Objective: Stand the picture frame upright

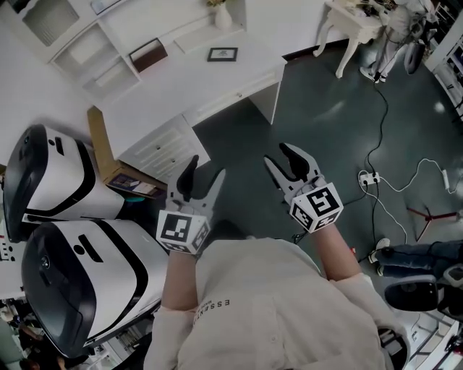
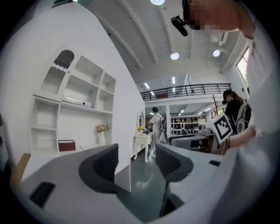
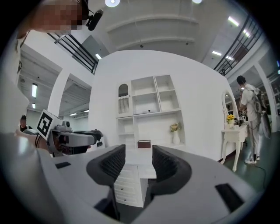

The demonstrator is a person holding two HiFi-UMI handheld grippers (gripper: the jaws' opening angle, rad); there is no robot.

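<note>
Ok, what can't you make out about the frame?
- Small black picture frame lying flat on the white desk: head view, too small to show its picture or any rear stand.
- Right gripper view: frame not discernible; desktop seen edge-on, partly behind the jaws.
- Left gripper view: jaws cover most of the desktop.

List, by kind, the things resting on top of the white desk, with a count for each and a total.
picture frame, lying flat: 1
brown box: 1
vase with flowers: 1
Total: 3
</note>
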